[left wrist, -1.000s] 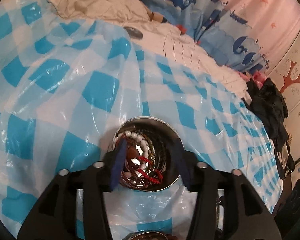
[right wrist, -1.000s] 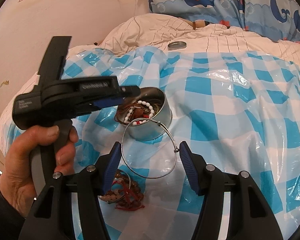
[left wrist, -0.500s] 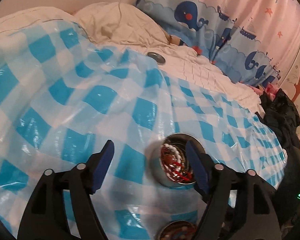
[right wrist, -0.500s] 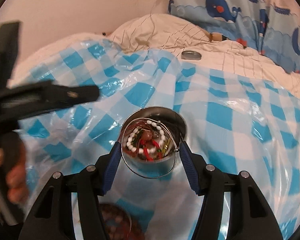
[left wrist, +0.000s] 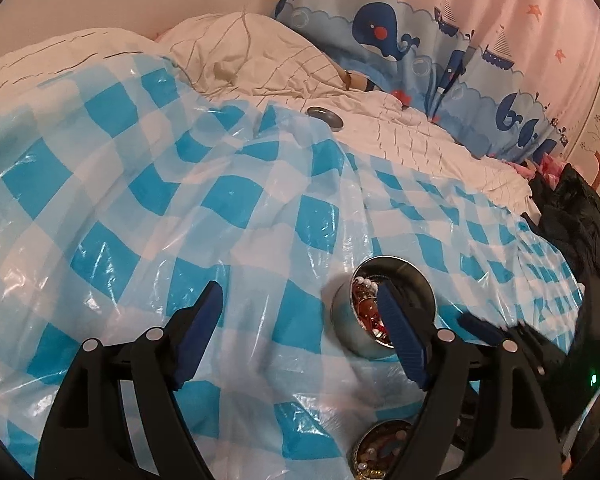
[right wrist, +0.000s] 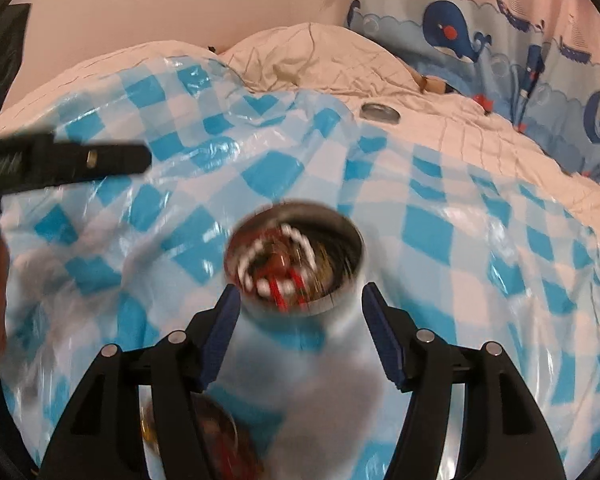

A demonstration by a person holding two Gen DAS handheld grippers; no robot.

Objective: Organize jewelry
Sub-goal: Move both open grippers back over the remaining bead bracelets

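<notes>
A round metal tin [right wrist: 300,312] full of bead bracelets, white, red and brown, stands on a blue-and-white checked plastic sheet [left wrist: 160,208]. In the right wrist view it sits just ahead of my open, empty right gripper [right wrist: 302,338]; the image is blurred. In the left wrist view the tin [left wrist: 348,320] is at the right, partly behind the right finger [left wrist: 400,340] of my open, empty left gripper [left wrist: 300,336]. A shallow lid with more jewelry [left wrist: 384,454] lies near the bottom edge, also in the right wrist view [right wrist: 216,432]. The left gripper's side [right wrist: 80,160] shows at the left.
A small metal lid [left wrist: 325,117] lies on the white bedding beyond the sheet, also in the right wrist view [right wrist: 380,113]. Whale-print pillows [left wrist: 400,40] line the back. Dark clothing [left wrist: 572,216] is piled at the right edge.
My right gripper held a thin wire hoop over the tin; now the hoop is out of its jaws. My left gripper rose and drew back to the left of the tin.
</notes>
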